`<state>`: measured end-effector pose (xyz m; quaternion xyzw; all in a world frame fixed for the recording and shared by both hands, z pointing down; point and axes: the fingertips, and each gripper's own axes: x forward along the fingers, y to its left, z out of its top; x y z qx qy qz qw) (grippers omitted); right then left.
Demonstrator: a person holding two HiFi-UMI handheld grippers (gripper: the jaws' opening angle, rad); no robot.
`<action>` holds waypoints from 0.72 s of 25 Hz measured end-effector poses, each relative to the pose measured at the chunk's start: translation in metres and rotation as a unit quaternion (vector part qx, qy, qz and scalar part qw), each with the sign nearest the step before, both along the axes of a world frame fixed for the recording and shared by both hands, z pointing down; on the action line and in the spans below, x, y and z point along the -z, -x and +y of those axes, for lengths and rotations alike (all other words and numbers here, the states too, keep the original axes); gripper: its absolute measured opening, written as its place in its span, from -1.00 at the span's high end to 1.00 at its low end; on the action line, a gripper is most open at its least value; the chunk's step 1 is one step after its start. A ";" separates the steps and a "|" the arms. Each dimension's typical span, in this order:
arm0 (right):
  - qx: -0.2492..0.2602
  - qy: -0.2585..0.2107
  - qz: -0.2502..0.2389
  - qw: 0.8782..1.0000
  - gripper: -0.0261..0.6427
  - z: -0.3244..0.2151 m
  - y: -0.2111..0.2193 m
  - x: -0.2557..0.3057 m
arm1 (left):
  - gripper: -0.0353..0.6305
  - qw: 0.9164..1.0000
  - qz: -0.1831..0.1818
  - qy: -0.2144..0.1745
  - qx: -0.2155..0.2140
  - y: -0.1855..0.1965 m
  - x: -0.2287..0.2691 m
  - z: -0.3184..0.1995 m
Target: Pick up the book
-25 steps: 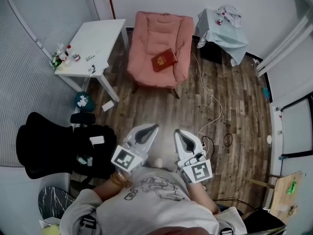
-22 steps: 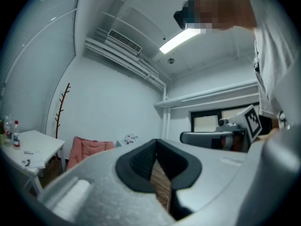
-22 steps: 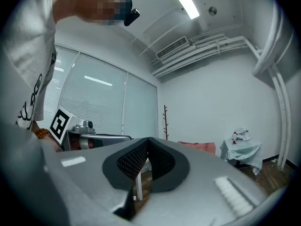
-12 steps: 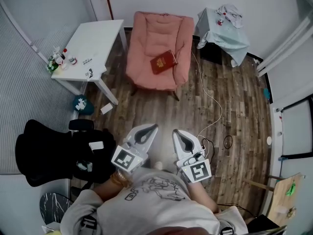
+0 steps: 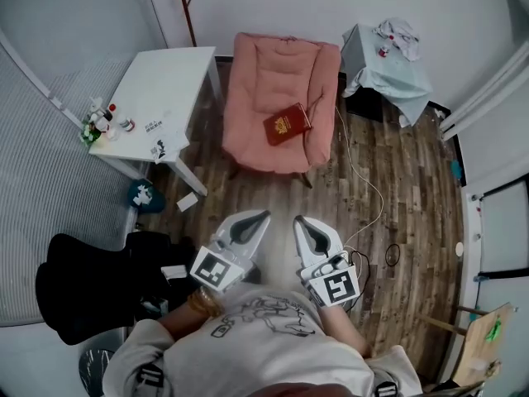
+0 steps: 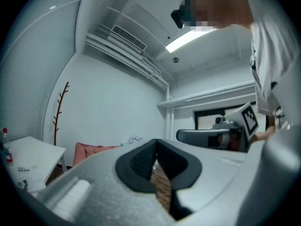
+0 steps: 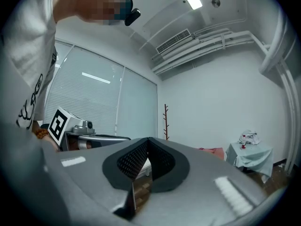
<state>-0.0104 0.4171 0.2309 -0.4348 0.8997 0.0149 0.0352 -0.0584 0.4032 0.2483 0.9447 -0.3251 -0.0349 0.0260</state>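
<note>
Head view with both gripper views. The left gripper (image 5: 264, 215) has its fingers (image 6: 141, 160) pressed together at the tips, with nothing between them. The right gripper (image 5: 299, 220) likewise has its fingers (image 7: 133, 161) fully closed and empty. Both are held level and side by side, a narrow gap between them, fingertips pointing away from the body. The marker cubes sit at the rear ends, close against the person's chest. Behind the left cube, a beaded bracelet (image 5: 201, 303) shows on the wrist; the forearms are drawn in against the torso.

Under the fingertips lies the wooden floor (image 5: 397, 188). Straight ahead of the gap between the two pairs of fingertips, well apart from them, the book (image 5: 287, 124) lies flat with its red cover up on the seat of a pink armchair (image 5: 281, 64). A white cable (image 5: 368, 180) trails across the floor ahead of the right fingertips. Ahead and to the left of the left fingertips stands a white surface (image 5: 165, 77) with small bottles (image 5: 99, 122) at its near corner. Ahead and to the right of the right fingertips is a small cloth-covered table (image 5: 388, 69).
</note>
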 end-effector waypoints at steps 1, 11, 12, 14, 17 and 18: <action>-0.002 -0.001 -0.001 1.000 0.90 -0.003 0.001 0.000 | 0.88 1.000 -0.002 -0.004 -0.001 0.001 0.001 -0.003; -0.009 0.000 0.008 1.000 0.90 -0.085 0.062 -0.001 | 0.88 1.000 0.003 0.002 -0.003 0.062 -0.003 -0.082; -0.009 0.000 0.008 1.000 0.90 -0.084 0.063 -0.002 | 0.88 1.000 0.002 0.002 -0.004 0.062 -0.005 -0.083; -0.011 0.006 0.010 1.000 0.90 -0.093 0.069 -0.009 | 0.88 1.000 -0.002 0.006 -0.006 0.069 -0.011 -0.092; -0.015 0.021 0.011 1.000 0.90 -0.110 0.080 -0.016 | 0.88 1.000 -0.006 0.012 -0.006 0.083 -0.019 -0.112; -0.016 0.023 0.011 1.000 0.90 -0.105 0.075 -0.016 | 0.88 1.000 -0.011 0.012 -0.006 0.079 -0.022 -0.107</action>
